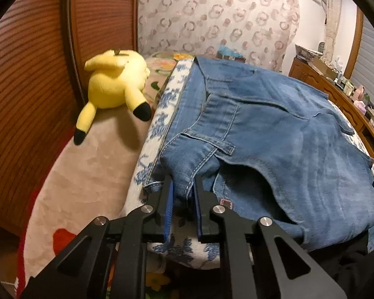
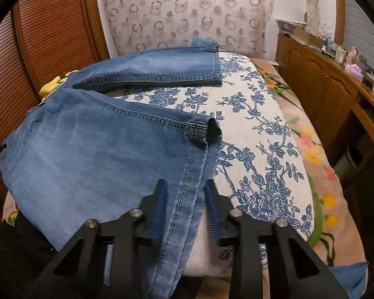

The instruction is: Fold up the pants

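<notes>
I see one pair of jeans [image 1: 274, 129] spread over one blue-flowered cushion [image 2: 256, 134], which lies on a bed.

Left tongs [image 1: 183, 186]: the two fingers are closed to a narrow gap and pinch a bunched fold of denim at the waistband, near a belt loop. The waist end lies at the cushion's left edge in this view.

Right tongs [image 2: 184, 189]: the two fingers stand partly apart, one on each side of the nearer leg's hem. The denim runs between them. I cannot tell whether the pads press on the cloth.

Legs counted: two. The nearer leg lies across the cushion toward me and hangs over its front edge. The farther leg lies flat along the cushion's far side, well apart from the right tongs.

One yellow plush toy [image 1: 117, 84] lies on the pink blanket [image 1: 87, 174] to the left of the cushion, beside the waist end. One wooden cabinet [image 2: 321, 79] stands on the right.
</notes>
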Available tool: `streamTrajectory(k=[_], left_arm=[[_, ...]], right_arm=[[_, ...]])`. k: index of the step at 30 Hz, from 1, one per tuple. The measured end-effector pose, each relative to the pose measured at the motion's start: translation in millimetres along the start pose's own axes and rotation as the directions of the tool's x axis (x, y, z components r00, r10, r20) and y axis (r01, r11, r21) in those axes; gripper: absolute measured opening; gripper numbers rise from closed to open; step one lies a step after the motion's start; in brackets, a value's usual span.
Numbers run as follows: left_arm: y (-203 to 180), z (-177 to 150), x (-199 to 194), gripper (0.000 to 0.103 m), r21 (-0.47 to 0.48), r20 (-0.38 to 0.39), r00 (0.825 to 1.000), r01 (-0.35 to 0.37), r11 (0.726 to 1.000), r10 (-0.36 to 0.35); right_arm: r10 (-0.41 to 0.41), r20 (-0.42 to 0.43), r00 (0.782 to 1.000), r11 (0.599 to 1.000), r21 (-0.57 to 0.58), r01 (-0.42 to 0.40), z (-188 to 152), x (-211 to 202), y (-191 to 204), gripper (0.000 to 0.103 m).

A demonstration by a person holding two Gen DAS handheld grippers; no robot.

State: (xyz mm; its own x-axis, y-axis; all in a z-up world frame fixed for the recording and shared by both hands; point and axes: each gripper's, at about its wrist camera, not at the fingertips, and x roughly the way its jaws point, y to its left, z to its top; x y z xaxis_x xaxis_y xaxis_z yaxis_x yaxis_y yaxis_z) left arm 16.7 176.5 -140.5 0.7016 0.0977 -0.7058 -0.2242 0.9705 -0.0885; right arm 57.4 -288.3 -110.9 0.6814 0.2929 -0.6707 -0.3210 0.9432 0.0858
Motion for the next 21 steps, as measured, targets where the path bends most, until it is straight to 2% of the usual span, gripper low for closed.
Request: streamTrajectory(k=[2, 3, 5, 10, 13, 17, 21], left_arm=[[-4.8, 6.2, -8.0, 0.015, 0.001, 0.026, 1.0, 0.01, 1.0, -0.01], [-7.3, 10.1, -13.7, 0.015, 0.005, 0.041, 0.999, 0.017, 1.0, -0.017], [-11.4, 18.4, -24.6, 0.014, 0.021, 0.07, 0.997, 0.03, 0.999, -0.031], [-28.9, 47.3, -48.6, 0.014, 0.077, 0.147, 0.986, 0.061, 0.995, -0.072], [-33.8, 67.5, -56.9, 0.014, 0.066, 0.191, 0.977, 0.089, 0.994, -0.1], [-45.6, 88.1, -63.3, 0.014, 0.086, 0.245, 0.963, 0.091, 0.992, -0.11], [-49.3, 100.7, -56.8, 0.014, 0.107, 0.258, 0.962, 0.067, 0.992, -0.093]], right_arm=[[0.027, -0.005, 1.0, 1.0, 0.001, -0.027, 1.3, 1.2, -0.8, 0.014], [0.042, -0.004, 0.999, 0.999, -0.001, -0.042, 2.9, 2.2, -1.1, 0.008], [0.069, 0.009, 0.998, 0.998, -0.003, -0.069, 7.8, -0.1, -1.9, 0.006], [0.138, 0.107, 0.985, 0.99, -0.037, -0.135, 33.6, -30.1, 2.7, 0.005], [0.169, 0.158, 0.973, 0.984, -0.072, -0.16, 52.5, -48.8, 9.4, 0.005], [0.175, 0.22, 0.96, 0.981, -0.117, -0.152, 77.7, -62.4, 12.8, 0.004], [0.141, 0.25, 0.958, 0.985, -0.13, -0.111, 97.4, -50.9, 13.3, 0.004]])
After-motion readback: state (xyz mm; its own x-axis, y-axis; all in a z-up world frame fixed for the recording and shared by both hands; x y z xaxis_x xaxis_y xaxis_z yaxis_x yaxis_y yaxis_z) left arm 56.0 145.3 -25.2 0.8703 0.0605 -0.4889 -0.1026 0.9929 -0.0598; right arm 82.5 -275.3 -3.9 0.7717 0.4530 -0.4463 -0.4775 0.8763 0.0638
